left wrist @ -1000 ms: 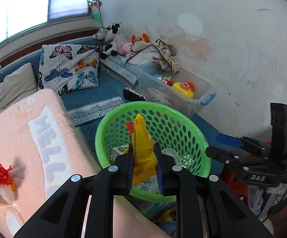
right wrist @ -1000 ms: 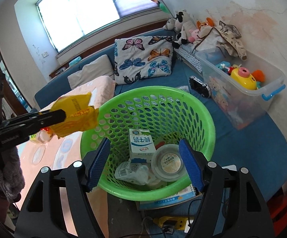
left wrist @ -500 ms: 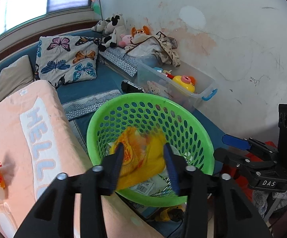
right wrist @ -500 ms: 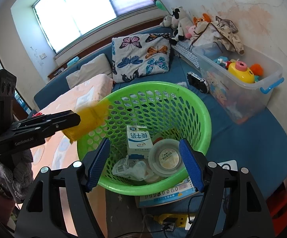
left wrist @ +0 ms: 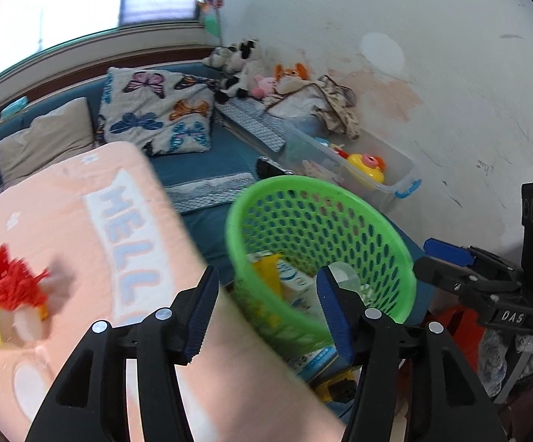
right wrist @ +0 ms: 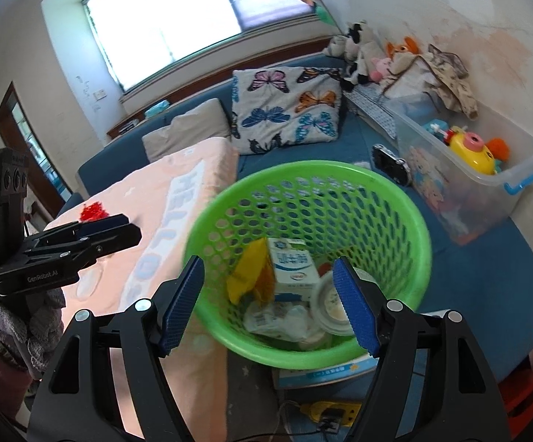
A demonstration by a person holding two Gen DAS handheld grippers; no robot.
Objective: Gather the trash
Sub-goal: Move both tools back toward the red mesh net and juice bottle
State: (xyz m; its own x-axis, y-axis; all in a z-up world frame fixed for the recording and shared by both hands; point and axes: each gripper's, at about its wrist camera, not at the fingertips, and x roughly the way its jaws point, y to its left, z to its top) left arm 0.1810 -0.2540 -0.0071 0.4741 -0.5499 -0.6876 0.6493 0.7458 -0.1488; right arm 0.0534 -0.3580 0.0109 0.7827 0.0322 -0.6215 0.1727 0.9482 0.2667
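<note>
Left gripper (left wrist: 266,313) jaws just opened, empty.

From my right wrist, the basket (right wrist: 410,217) sits dead ahead, with the wrapper (right wrist: 246,272), milk carton (right wrist: 294,263) and lidded cup (right wrist: 331,304) inside; the toy bin (right wrist: 487,199) lies at two o'clock, the blanket (right wrist: 178,191) at ten, the butterfly pillow (right wrist: 285,110) at twelve behind

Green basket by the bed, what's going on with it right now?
A person with a gripper in each hand is collecting trash into the green basket. The left gripper has just been opening and has nothing between its fingers; the yellow wrapper lies in the basket beside a milk carton. The right gripper hangs open over the basket, empty. A red scrap lies on the peach blanket.
</note>
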